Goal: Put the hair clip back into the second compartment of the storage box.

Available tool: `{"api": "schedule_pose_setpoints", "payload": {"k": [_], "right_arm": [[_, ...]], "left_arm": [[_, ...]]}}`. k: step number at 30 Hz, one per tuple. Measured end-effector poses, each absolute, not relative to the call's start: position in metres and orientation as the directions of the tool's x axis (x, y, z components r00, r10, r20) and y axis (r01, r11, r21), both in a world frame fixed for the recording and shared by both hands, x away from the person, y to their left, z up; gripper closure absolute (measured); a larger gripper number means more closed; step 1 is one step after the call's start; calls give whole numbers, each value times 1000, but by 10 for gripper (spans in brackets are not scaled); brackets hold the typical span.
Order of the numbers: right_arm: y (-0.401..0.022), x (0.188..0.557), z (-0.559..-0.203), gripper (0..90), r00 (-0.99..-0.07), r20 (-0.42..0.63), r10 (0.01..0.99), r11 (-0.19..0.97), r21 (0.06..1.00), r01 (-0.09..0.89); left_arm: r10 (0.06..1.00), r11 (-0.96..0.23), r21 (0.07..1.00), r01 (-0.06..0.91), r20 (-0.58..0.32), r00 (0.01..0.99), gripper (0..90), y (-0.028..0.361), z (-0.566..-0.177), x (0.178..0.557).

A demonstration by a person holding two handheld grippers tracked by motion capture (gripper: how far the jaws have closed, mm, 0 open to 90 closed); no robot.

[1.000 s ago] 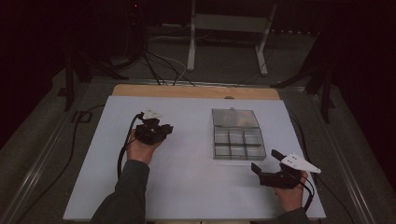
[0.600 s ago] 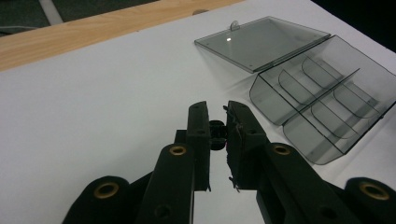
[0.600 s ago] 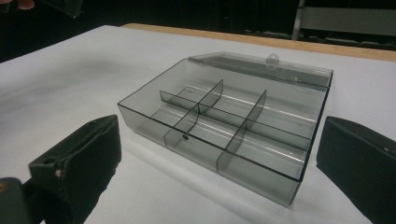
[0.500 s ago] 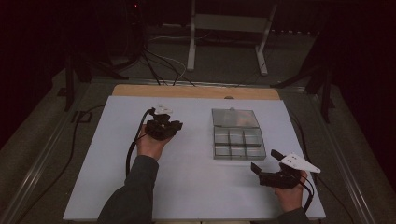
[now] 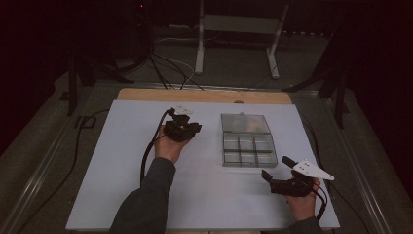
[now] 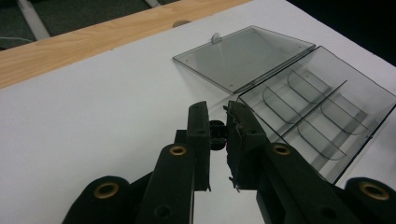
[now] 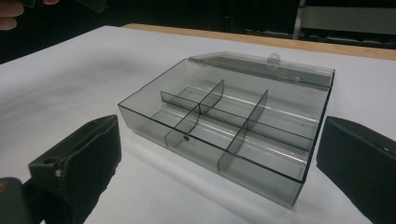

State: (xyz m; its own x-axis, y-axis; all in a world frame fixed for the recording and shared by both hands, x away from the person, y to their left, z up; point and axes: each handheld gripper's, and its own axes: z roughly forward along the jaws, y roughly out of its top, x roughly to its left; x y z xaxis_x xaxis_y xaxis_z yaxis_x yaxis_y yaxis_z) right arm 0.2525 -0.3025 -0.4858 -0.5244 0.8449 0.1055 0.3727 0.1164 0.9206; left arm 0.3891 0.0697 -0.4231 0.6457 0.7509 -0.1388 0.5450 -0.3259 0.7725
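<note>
White table: flat sheet with a wooden strip along its far edge.

Box: clear smoky plastic, divided into six compartments, on the table right of centre. Its lid is hinged fully back and lies flat on the far side.

Right gripper: held low at the near right corner, just near-right of the box and apart from it. Jaws wide, nothing between them; in the right gripper view they frame the box.

Left gripper: held in the left hand above the table, left of the box and near it. Jaws narrow, pinching a small black part, in the left gripper view. The part is too small to identify. Beyond it lie the box and lid.
</note>
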Motion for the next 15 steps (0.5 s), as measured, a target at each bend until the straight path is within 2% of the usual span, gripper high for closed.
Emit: {"api": "schedule_pose_setpoints", "payload": {"k": [15], "right_arm": [[-302, 253, -486, 2, -526, 106, 844, 116, 921, 371]], "left_arm": [[731, -326, 781, 533, -149, 666, 815, 47, -419, 395]]}}
